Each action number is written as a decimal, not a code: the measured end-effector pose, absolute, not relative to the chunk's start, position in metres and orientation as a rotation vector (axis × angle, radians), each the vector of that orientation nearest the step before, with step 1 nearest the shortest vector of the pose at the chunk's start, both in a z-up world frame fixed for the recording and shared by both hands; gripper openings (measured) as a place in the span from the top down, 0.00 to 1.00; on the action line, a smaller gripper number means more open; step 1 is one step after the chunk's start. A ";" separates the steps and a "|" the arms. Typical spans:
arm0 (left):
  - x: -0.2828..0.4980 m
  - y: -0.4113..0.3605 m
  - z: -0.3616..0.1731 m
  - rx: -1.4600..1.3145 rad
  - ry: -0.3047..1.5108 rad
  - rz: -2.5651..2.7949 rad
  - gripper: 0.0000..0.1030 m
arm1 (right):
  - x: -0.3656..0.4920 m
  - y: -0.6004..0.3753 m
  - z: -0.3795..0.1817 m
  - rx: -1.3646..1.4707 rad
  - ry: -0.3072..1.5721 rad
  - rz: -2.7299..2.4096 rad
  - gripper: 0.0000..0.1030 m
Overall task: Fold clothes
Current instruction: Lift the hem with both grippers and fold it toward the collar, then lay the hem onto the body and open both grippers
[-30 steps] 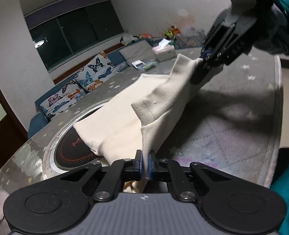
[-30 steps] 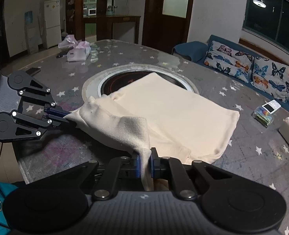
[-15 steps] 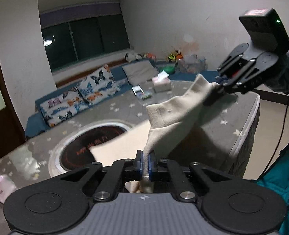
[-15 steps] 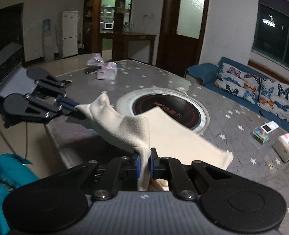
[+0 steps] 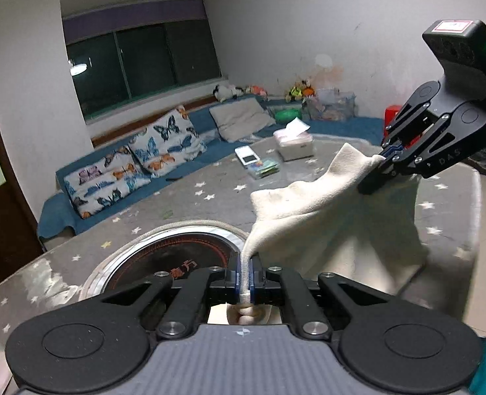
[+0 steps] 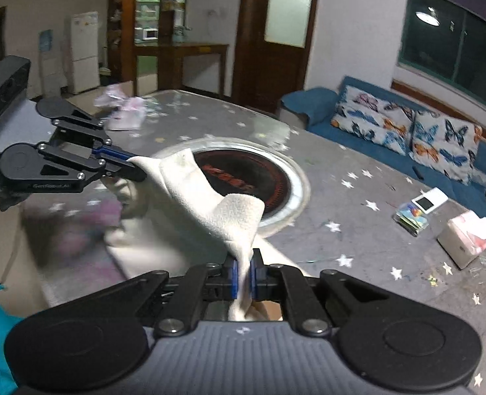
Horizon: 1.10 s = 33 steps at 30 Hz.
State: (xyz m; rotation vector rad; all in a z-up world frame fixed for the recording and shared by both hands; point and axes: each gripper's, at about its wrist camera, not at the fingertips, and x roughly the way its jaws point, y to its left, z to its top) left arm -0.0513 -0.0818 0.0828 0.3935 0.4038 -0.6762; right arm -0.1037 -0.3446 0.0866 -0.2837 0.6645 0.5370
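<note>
A cream fleece garment [image 5: 328,210] hangs stretched in the air between my two grippers, above the near edge of the grey star-patterned table [image 5: 183,204]. My left gripper [image 5: 245,273] is shut on one corner of it. My right gripper [image 6: 242,275] is shut on the other corner. In the left wrist view the right gripper [image 5: 382,159] is up at the right, pinching the cloth. In the right wrist view the left gripper [image 6: 129,164] is at the left, pinching the garment [image 6: 206,210]. The lower part of the cloth drapes down toward the table edge.
A round red and black hotplate inset [image 6: 252,181] with a metal ring sits in the table's middle. A tissue box [image 6: 463,240], a phone [image 6: 428,200] and a small packet [image 6: 410,220] lie at the far side. Crumpled bags [image 6: 124,115] lie far left. A blue sofa [image 5: 134,161] is beyond.
Both grippers have lifted the garment off the table and drawn it toward the near edge. It lay spread over the hotplate a second ago and now hangs between them, leaving the hotplate uncovered.
</note>
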 end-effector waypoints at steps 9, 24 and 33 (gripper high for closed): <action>0.038 -0.111 0.030 0.366 0.559 -0.595 0.94 | -0.023 -0.350 0.025 -0.202 0.792 0.442 0.92; 0.035 -0.118 0.047 0.261 0.569 -0.588 0.79 | -0.023 -0.366 0.040 -0.060 0.714 0.349 0.75; 0.053 -0.151 0.029 0.211 0.652 -0.602 0.80 | 0.009 -0.339 0.013 -0.010 0.779 0.364 0.84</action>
